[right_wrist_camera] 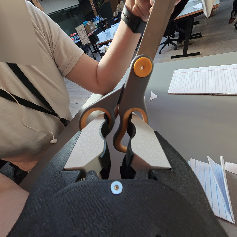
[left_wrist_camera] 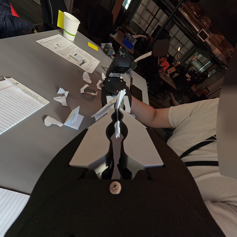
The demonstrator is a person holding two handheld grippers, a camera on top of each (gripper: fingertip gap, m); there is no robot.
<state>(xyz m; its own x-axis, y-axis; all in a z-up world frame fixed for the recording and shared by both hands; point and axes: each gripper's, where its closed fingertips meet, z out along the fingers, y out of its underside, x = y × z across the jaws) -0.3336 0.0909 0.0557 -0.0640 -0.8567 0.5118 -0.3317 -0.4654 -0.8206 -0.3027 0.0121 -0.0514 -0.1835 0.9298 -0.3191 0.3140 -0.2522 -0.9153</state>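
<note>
Left gripper [left_wrist_camera: 117,112]: jaws pressed together, pinching folded lined paper [left_wrist_camera: 118,101] edge-on at the tips. Right gripper [right_wrist_camera: 118,121]: 1 finger through each loop of grey-orange scissors [right_wrist_camera: 129,97], jaws narrowly apart, handles drawn together. Blades run up out of the right wrist view; their tips are hidden, so contact with the paper cannot be told. Grey worktop [left_wrist_camera: 32,66] carries paper scraps [left_wrist_camera: 61,97], a lined pad [left_wrist_camera: 16,102], a printed sheet [left_wrist_camera: 66,51] and a paper cup [left_wrist_camera: 70,25]. Dim workshop room behind.
</note>
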